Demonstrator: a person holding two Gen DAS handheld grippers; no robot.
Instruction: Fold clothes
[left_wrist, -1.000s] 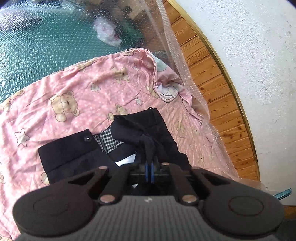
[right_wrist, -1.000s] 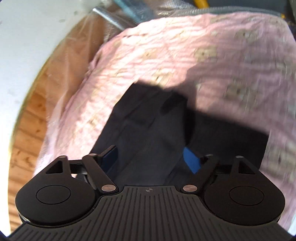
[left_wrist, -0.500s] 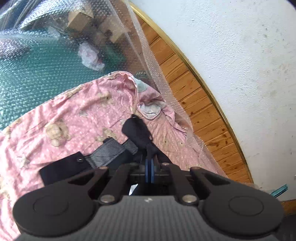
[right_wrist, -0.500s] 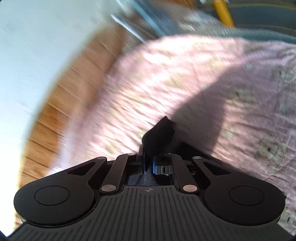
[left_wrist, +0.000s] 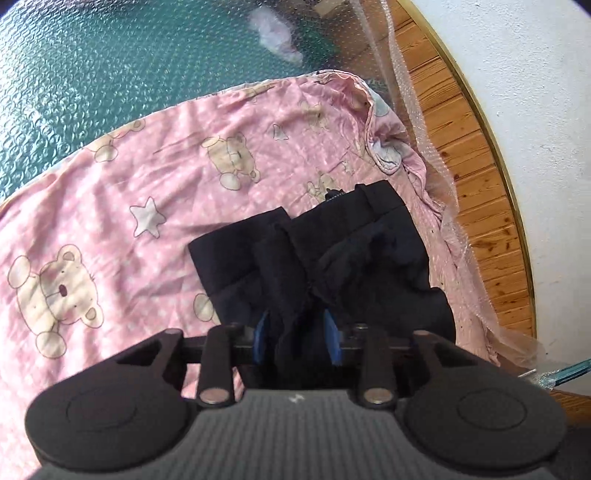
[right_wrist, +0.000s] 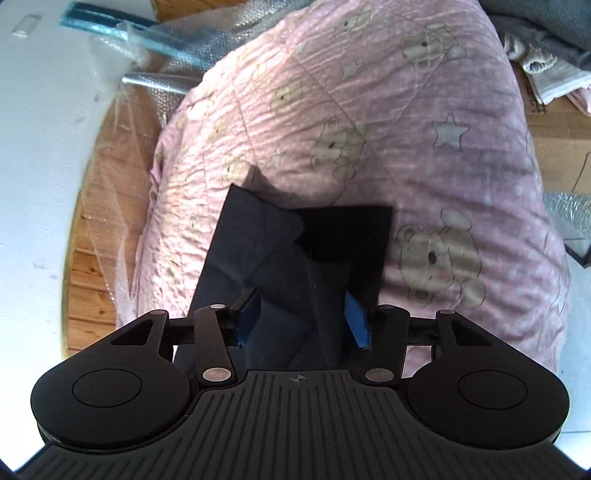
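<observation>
A black garment (left_wrist: 369, 240) lies folded on a pink quilt printed with bears and stars (left_wrist: 147, 184). My left gripper (left_wrist: 296, 338) sits low over the garment's near edge. Its jaws are opening, and a loose ridge of black cloth stands between the blue pads (left_wrist: 260, 336) without being pinched. In the right wrist view the same garment (right_wrist: 258, 251) lies on the quilt (right_wrist: 406, 110). My right gripper (right_wrist: 302, 323) is over its near end, jaws also opening, with cloth between the blue pads (right_wrist: 356, 325) but not clamped.
A green bubble-textured sheet (left_wrist: 92, 74) lies beyond the quilt. Wooden boards (left_wrist: 480, 166) and a white wall (left_wrist: 535, 92) border the quilt's edge, with clear bubble wrap (left_wrist: 406, 74) draped there. Grey and white clothes (right_wrist: 546, 62) and cardboard (right_wrist: 554, 122) lie past the quilt.
Half a second ago both grippers were shut on raised folds of the black garment. Both have since come down and their jaws have parted, and the garment now lies folded on the quilt.
</observation>
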